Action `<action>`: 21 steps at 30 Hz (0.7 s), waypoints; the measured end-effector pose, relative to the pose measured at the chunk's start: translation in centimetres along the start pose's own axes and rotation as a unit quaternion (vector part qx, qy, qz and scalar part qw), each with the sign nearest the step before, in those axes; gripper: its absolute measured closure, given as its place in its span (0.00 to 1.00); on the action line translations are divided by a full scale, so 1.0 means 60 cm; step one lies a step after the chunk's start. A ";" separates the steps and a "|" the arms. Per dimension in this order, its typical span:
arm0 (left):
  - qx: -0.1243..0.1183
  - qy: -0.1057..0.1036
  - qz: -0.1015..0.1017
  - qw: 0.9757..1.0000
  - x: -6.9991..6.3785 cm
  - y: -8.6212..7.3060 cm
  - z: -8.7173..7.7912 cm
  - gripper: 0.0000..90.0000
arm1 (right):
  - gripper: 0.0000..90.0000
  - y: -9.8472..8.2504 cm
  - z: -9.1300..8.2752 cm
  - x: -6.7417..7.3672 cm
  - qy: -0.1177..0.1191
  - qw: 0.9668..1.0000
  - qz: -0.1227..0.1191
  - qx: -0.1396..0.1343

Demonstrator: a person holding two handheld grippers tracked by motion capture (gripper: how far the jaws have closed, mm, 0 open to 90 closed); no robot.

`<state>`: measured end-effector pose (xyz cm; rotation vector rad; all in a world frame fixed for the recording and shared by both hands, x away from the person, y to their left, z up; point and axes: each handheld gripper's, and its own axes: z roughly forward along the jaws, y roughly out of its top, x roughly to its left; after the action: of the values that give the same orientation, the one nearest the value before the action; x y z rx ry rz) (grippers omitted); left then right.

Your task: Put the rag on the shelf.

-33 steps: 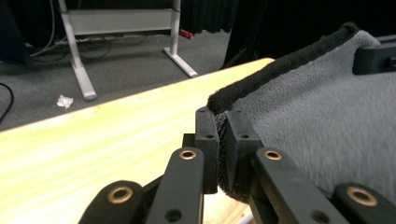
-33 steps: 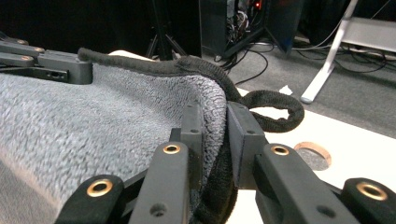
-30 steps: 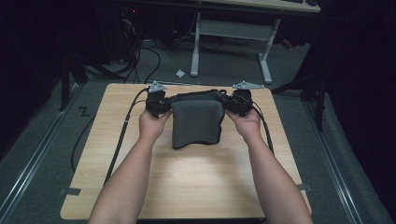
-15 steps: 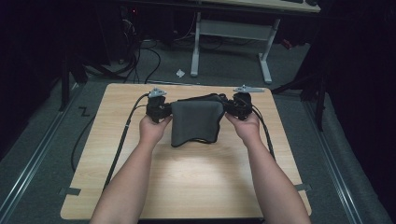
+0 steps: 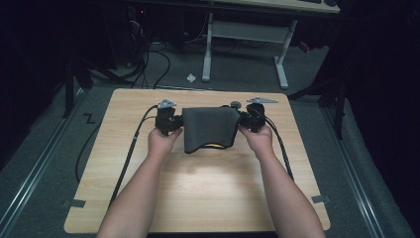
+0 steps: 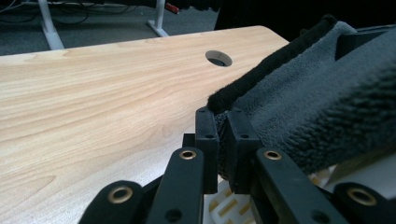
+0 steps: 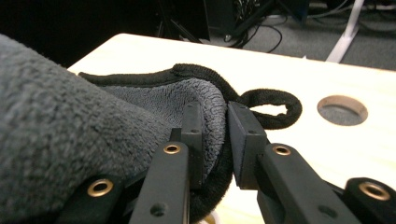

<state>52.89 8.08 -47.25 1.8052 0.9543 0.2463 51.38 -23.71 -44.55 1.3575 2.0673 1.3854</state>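
Seen from above, left to right: left gripper (image 5: 170, 123) at nine o'clock of a dark grey microfibre cloth (image 5: 208, 128), jaws clamped on its black-piped corner; cloth stretched flat just above the far half of the wooden table (image 5: 198, 198); right gripper (image 5: 250, 120) at three o'clock, pinching the opposite corner beside a hanging loop (image 7: 273, 109). Held taut, probably for spreading or folding.

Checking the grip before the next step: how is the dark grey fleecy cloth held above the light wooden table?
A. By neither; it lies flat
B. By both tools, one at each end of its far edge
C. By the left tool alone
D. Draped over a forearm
B: the left tool and the right tool each clamp the black-trimmed edge of the dark grey fleecy cloth, which hangs between them.
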 end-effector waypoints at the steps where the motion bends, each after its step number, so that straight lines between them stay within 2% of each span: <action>1: 0.000 -0.001 -0.001 1.000 0.001 -0.001 0.000 0.94 | 0.87 -0.001 0.001 0.001 0.000 1.000 0.002 0.001; 4: 0.002 -0.009 -0.009 1.000 0.002 -0.002 -0.001 0.91 | 0.81 0.000 0.000 0.001 -0.006 1.000 -0.001 -0.001; 7: 0.001 -0.001 -0.006 1.000 -0.001 0.001 -0.005 0.86 | 0.72 0.003 -0.007 -0.003 -0.020 1.000 -0.005 -0.004; 10: -0.001 0.012 -0.002 1.000 -0.003 0.003 -0.007 0.85 | 0.66 0.010 -0.017 -0.009 -0.036 0.999 -0.007 -0.018; 11: 0.001 0.020 -0.001 1.000 -0.003 0.004 -0.007 0.85 | 0.65 0.012 -0.019 -0.010 -0.037 0.999 -0.003 -0.023; 15: 0.004 0.025 -0.006 1.000 0.002 0.003 -0.010 0.82 | 0.65 0.019 -0.030 -0.016 -0.049 0.998 -0.001 -0.034; 21: -0.002 0.037 -0.002 0.999 0.001 0.007 -0.017 0.78 | 0.63 0.014 -0.029 -0.023 -0.061 0.998 -0.003 -0.020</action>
<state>52.56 8.76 -46.42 1.8015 1.0086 0.3150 51.37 -25.75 -43.30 1.3829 1.9540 1.3009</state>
